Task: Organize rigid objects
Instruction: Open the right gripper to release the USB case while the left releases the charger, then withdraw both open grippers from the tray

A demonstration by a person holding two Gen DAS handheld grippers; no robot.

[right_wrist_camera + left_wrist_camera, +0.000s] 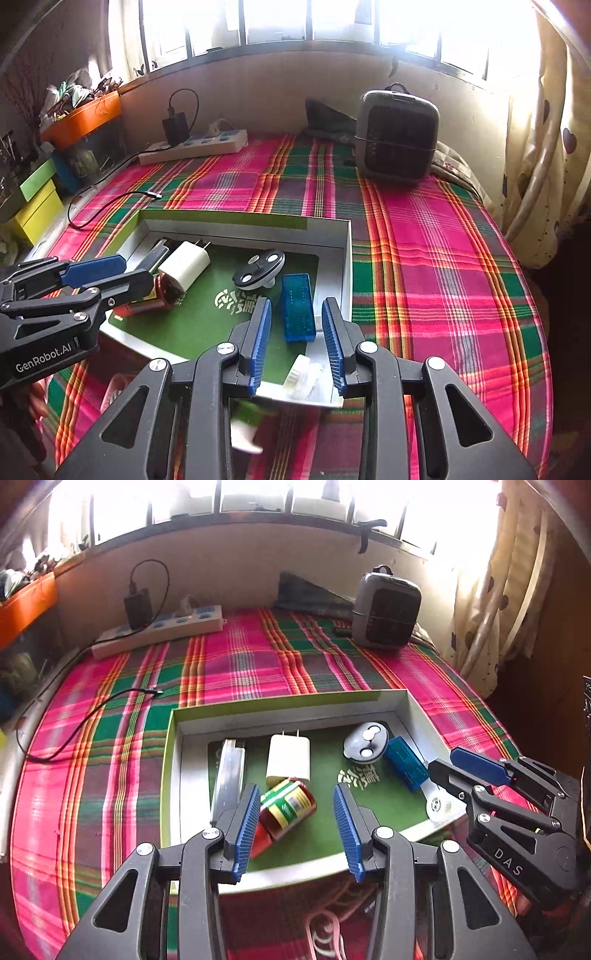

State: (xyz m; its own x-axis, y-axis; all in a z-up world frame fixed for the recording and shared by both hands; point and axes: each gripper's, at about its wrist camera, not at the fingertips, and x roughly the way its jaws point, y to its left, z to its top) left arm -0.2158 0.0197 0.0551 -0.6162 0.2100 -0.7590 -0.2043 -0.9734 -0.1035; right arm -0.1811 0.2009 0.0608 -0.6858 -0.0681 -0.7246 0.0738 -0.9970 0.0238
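Daylight enters from the window (258, 498) ahead of me, and I find its panes blown out to white in both views. Glare spreads down from the window onto the curtain (532, 147) to its right, washing out the pattern. The plaid cloth (258, 657) below the window is evenly lit and sharp, colours saturated. Fisheye distortion bends the window sill into an arc; corners fall to dark vignette. Nearest the lens, below my right gripper (297, 343), a pale object smears with blur.

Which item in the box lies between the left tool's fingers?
The red jar, on its side; the white charger and blue case lie farther off.
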